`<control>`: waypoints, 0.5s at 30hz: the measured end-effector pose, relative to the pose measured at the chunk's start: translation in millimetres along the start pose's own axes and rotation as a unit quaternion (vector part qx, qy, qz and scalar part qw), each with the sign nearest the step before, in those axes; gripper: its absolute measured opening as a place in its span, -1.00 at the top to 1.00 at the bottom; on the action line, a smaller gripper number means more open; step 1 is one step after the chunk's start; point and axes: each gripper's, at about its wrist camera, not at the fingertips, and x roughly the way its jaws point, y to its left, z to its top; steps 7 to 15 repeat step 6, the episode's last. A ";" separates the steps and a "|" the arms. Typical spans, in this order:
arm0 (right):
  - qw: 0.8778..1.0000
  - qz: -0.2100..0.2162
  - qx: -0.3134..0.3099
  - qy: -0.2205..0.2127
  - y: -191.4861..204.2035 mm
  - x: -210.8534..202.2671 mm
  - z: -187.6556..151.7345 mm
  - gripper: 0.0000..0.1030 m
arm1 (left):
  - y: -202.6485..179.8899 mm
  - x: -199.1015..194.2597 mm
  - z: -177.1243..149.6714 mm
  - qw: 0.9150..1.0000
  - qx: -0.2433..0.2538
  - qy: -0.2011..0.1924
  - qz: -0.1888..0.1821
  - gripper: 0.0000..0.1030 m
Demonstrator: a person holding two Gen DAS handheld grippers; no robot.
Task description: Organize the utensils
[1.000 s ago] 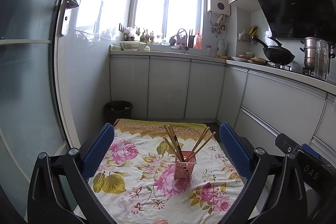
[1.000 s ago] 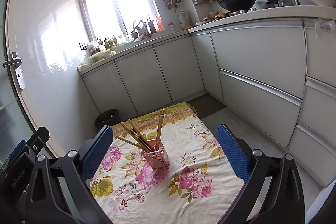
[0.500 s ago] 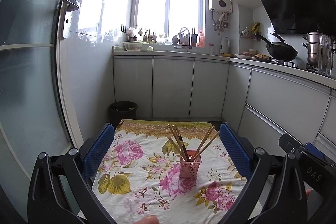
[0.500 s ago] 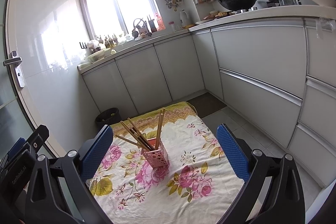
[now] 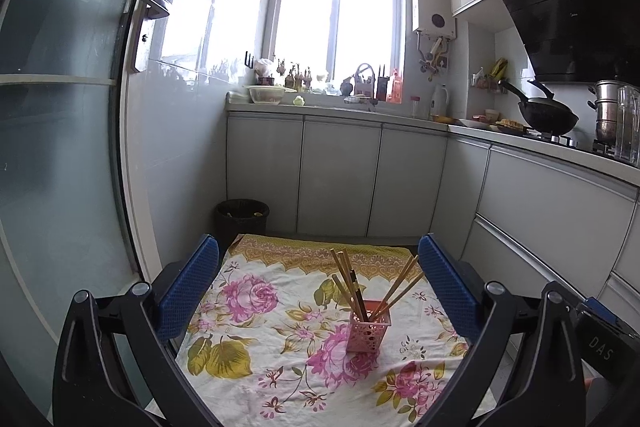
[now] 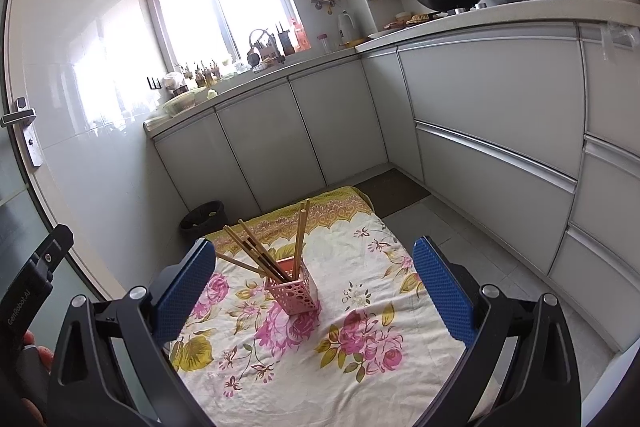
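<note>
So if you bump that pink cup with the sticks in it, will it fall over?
Probably. The pink holder looks light and narrow, and its chopsticks lean far out above it. It also stands on a soft cloth, so a nudge may tip it.

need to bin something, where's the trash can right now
The black trash can stands on the floor in the far left corner, against the grey cabinets, just beyond the floral cloth's far left edge.

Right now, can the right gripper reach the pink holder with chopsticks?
Probably yes: the right gripper is open, and only bare floral cloth lies before the pink holder.
</note>
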 end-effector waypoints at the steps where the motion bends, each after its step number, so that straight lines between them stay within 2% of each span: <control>1: 1.000 0.000 0.000 -0.001 -0.3 0.3 -0.1 -0.87 | -0.1 -0.4 0.2 1.000 0.000 0.000 0.001 -0.86; 6: 1.000 -0.001 -0.001 -0.003 -1.1 0.9 -0.5 -0.87 | 0.2 3.0 -1.2 1.000 0.001 0.013 0.005 -0.86; 15: 1.000 -0.001 -0.001 -0.003 -1.1 0.9 -0.5 -0.87 | 0.2 3.0 -1.2 1.000 0.001 0.013 0.005 -0.86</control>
